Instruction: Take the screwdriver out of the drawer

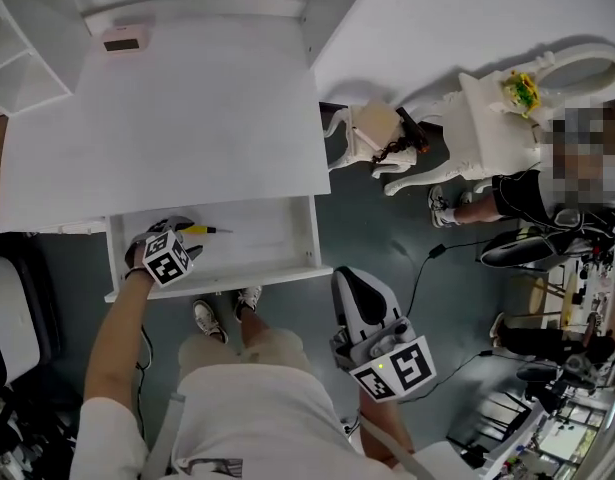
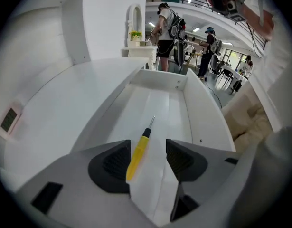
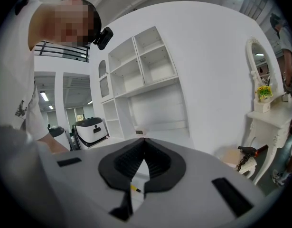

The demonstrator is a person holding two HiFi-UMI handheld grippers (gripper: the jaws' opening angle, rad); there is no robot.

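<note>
We hold our left gripper (image 2: pixel 146 158) steeply down in the open drawer (image 1: pixel 277 240) under the white desk (image 1: pixel 187 118). Its fingers (image 2: pixel 112 163) stand partly apart astride the yellow-handled screwdriver (image 2: pixel 138 151), which lies unclamped on the drawer floor. To the right, outside the drawer, our right gripper (image 3: pixel 145 144) has its fingers together and empty.

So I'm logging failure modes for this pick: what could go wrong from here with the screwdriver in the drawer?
1. The screwdriver lies off-centre in the left gripper, close against one pad with a gap to the other. Closing may shove or roll it instead of pinching it.
2. Only the rear end of the yellow handle sits between the pads, so a grip there may let the tip droop or slip on lifting.
</note>
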